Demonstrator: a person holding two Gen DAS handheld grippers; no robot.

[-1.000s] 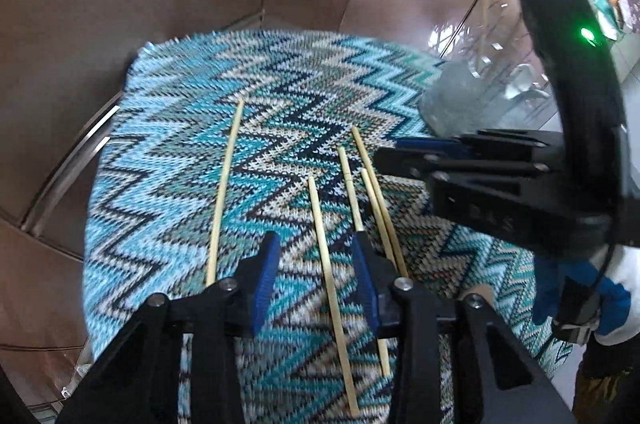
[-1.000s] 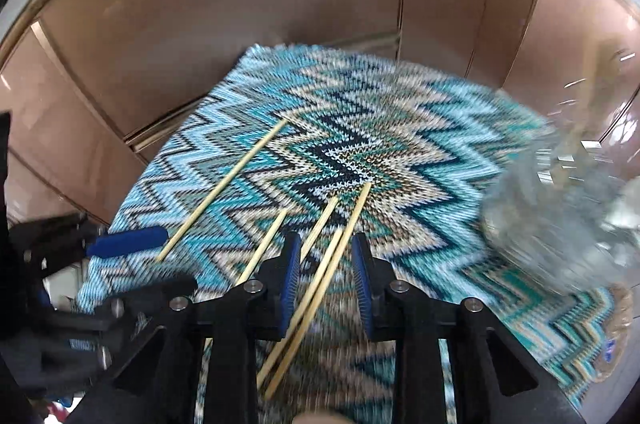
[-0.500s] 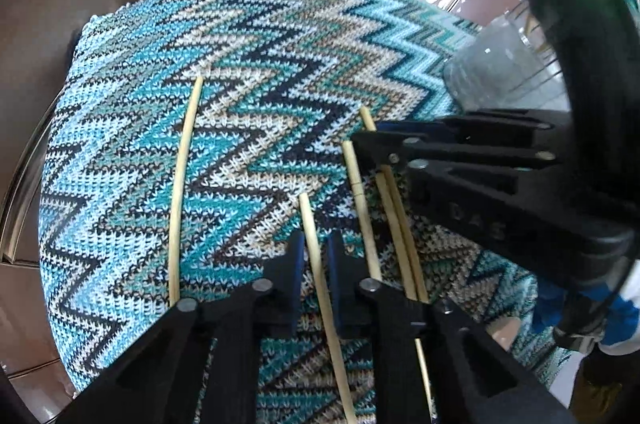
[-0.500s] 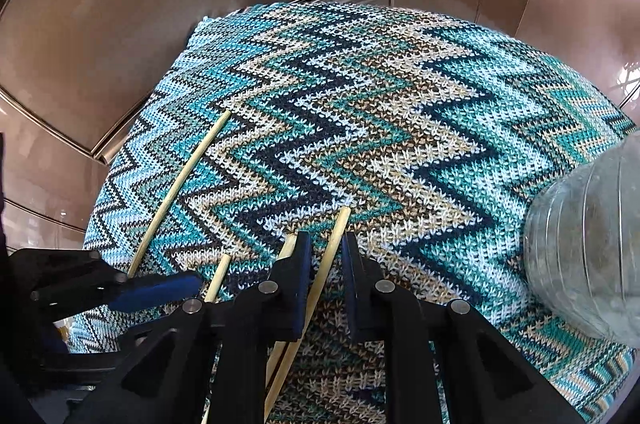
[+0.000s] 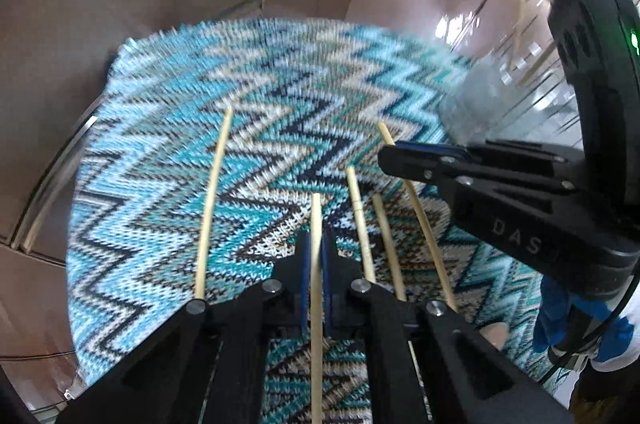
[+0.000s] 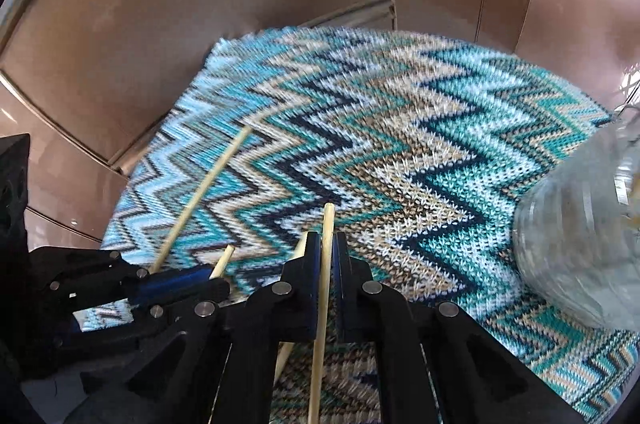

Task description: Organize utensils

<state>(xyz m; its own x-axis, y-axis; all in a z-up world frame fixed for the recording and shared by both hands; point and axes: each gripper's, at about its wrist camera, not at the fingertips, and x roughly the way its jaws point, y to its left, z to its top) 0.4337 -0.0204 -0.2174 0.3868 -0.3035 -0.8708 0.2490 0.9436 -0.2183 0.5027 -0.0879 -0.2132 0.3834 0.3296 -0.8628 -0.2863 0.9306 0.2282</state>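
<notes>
Several pale bamboo chopsticks lie on a blue zigzag knitted mat. My left gripper is shut on one chopstick, which runs straight between its blue pads. My right gripper is shut on another chopstick; in the left wrist view it reaches in from the right over that chopstick. One chopstick lies apart at the left, two more between the grippers. A clear ribbed glass jar stands at the right of the mat.
The mat lies on a glossy brown surface with metal seams. The jar also shows in the left wrist view, behind the right gripper. The left gripper sits low left in the right wrist view.
Both grippers went from open to shut, each closing on a chopstick. Both have since drawn back up from the mat with the sticks, and the views are blurred by motion.
</notes>
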